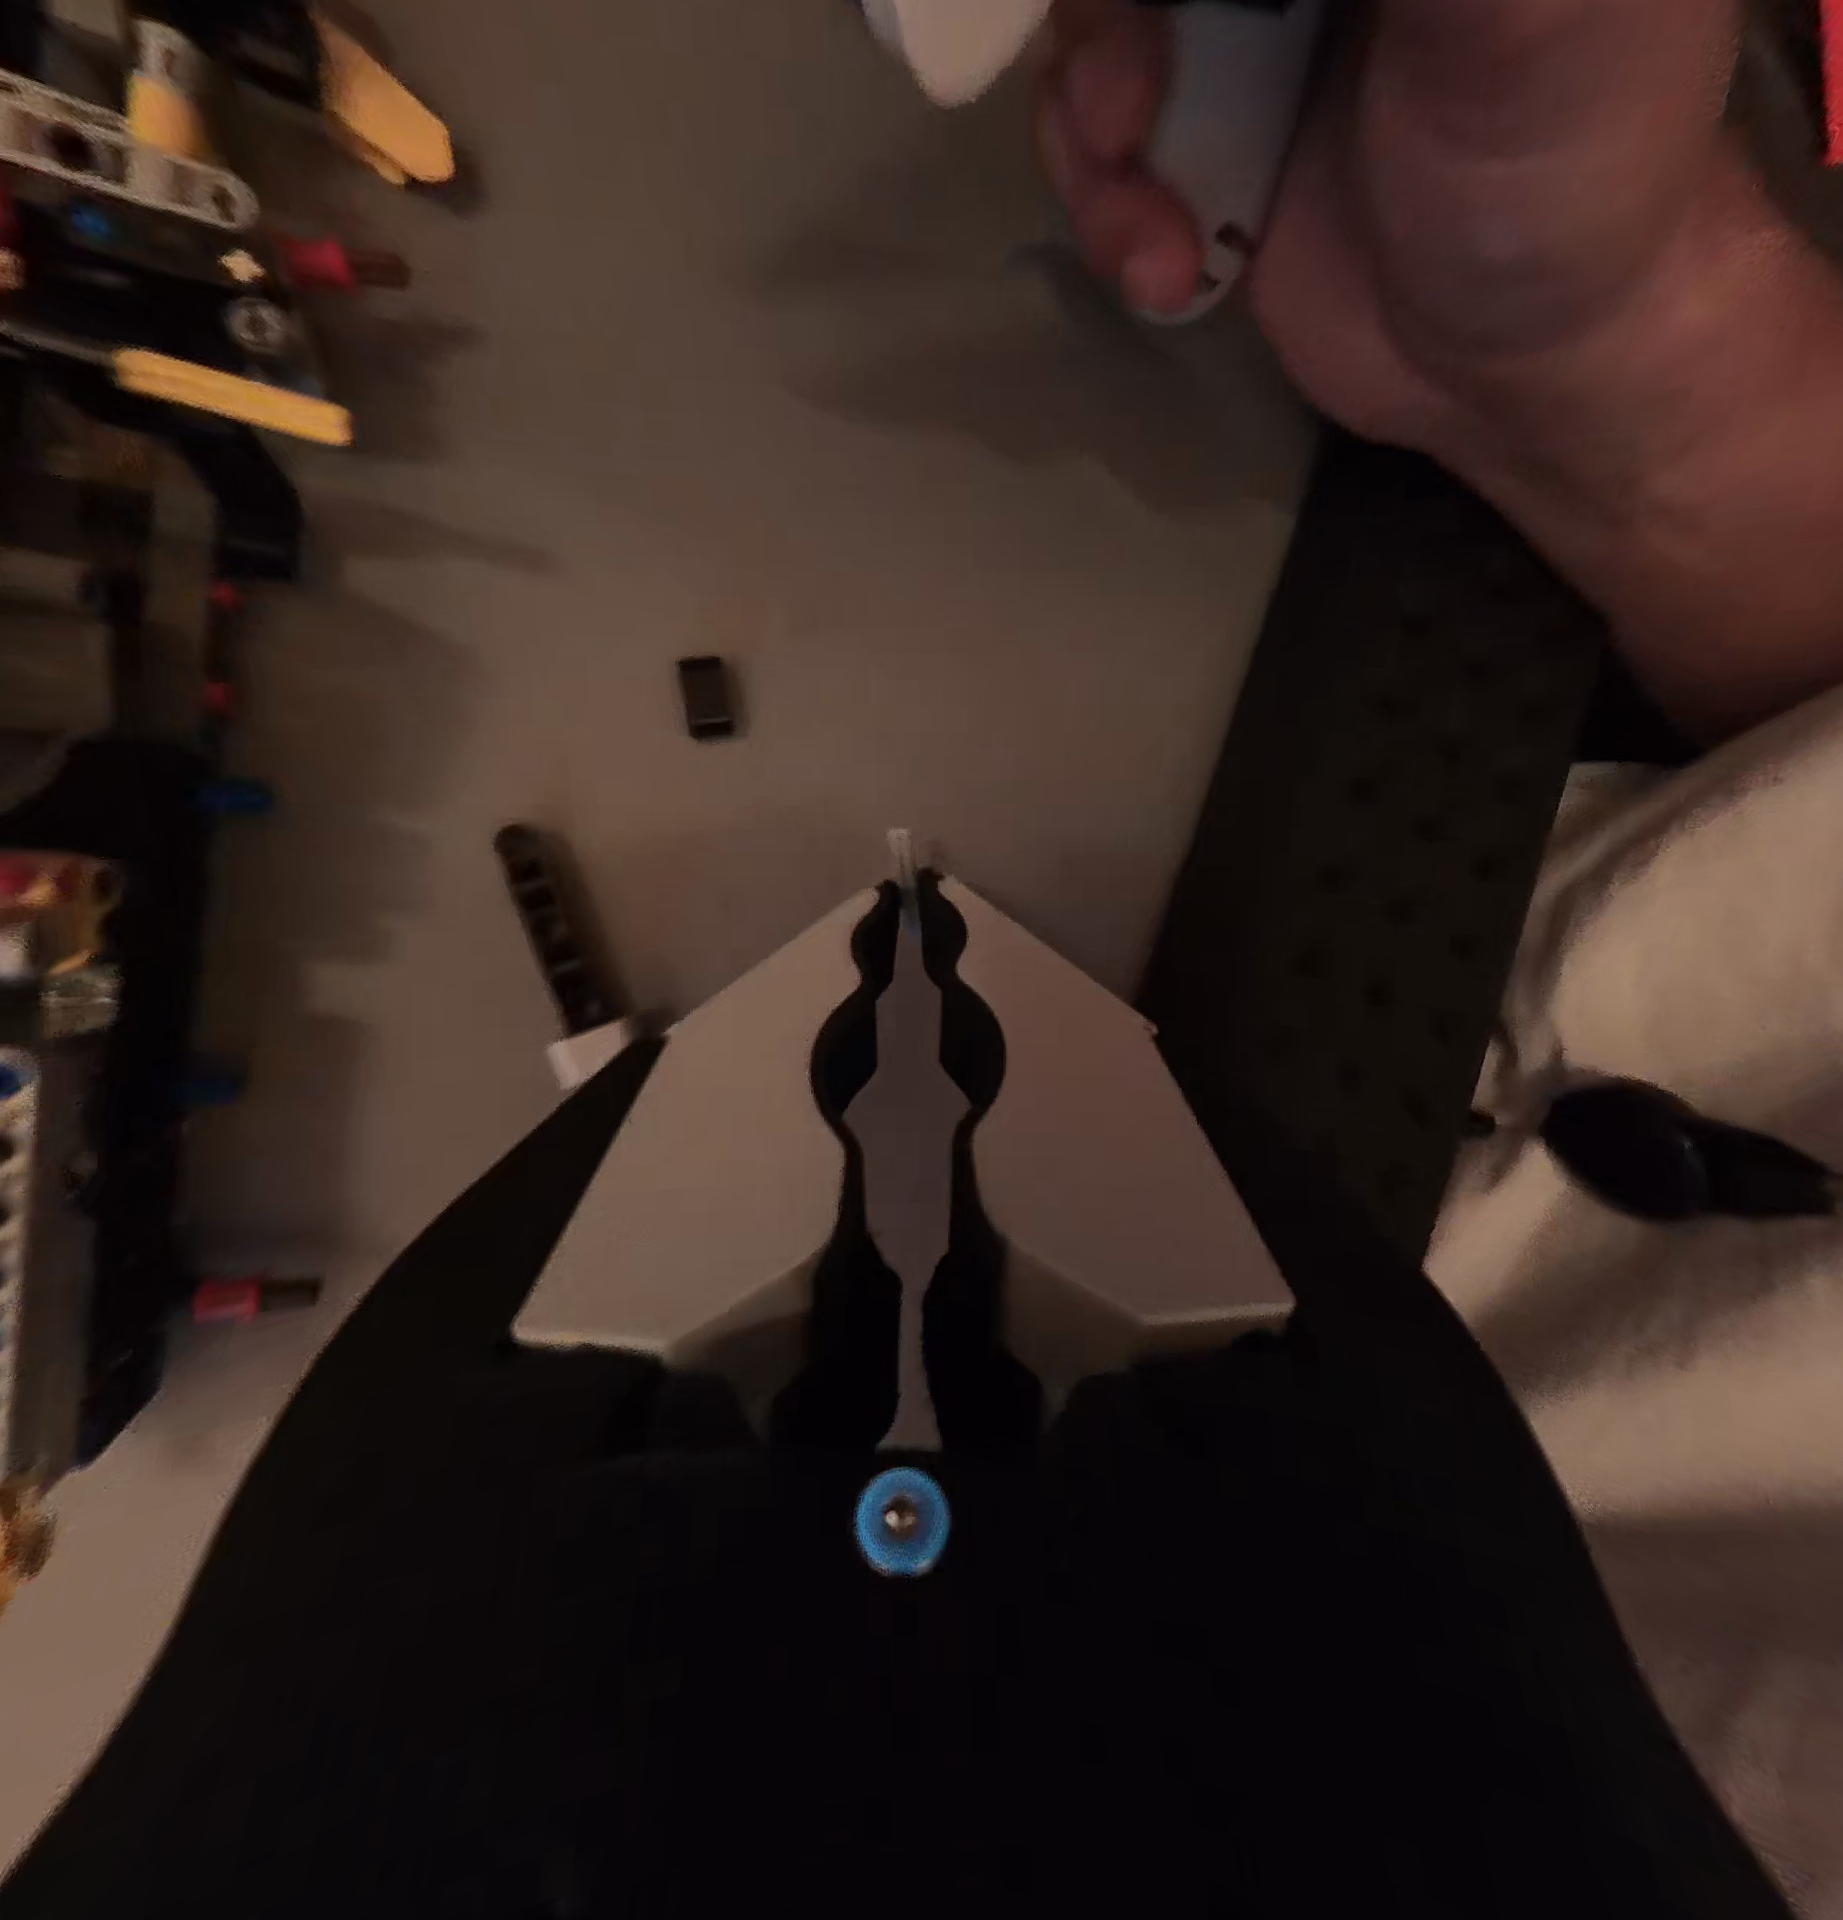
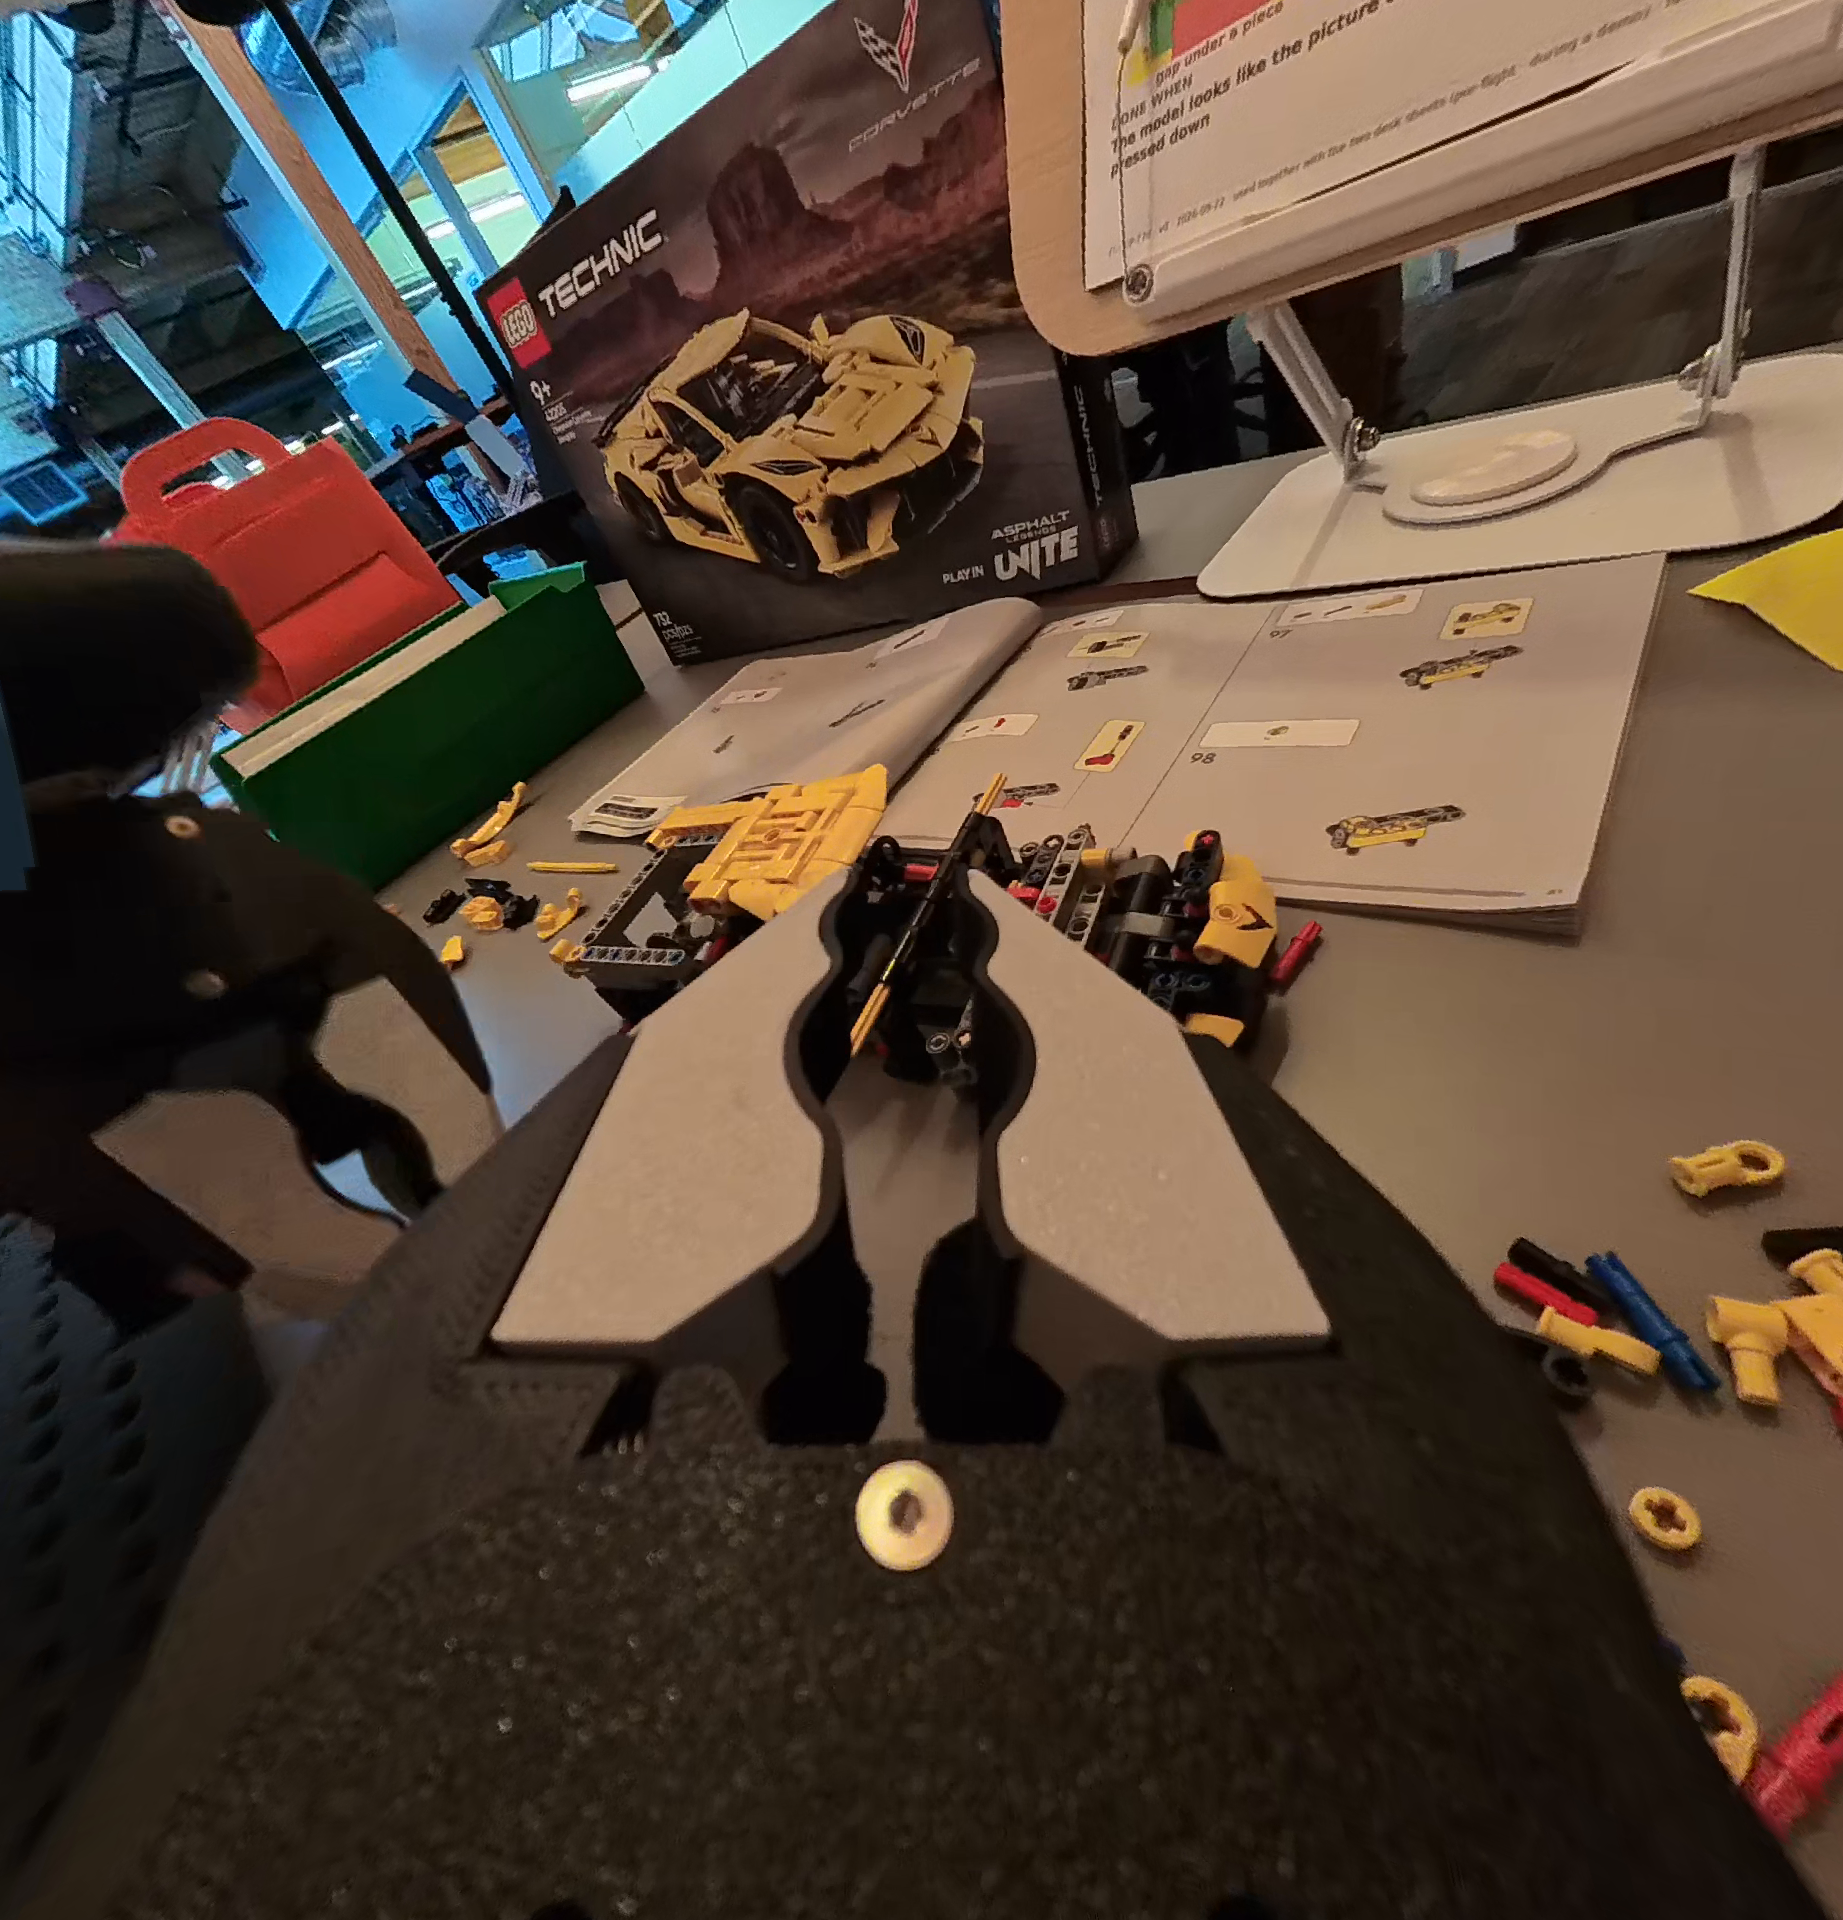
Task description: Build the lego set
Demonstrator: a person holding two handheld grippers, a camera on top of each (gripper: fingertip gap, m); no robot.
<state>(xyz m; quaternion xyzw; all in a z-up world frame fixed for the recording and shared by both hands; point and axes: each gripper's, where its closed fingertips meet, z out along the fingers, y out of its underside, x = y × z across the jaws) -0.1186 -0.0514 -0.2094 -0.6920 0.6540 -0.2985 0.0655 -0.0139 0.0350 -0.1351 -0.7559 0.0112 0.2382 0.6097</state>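
Grey table bears green bin, contents hidden.

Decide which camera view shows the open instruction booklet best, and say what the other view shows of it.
The right wrist view. The booklet lies open and sharp on the table behind the half-built car, both pages visible. The left wrist view looks down at the table beside the car's edge and shows none of the booklet.

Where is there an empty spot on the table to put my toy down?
Bare grey table lies between the open instruction booklet, the half-built car and the loose pins. It is crowded around the car and the yellow scraps by the green bin.
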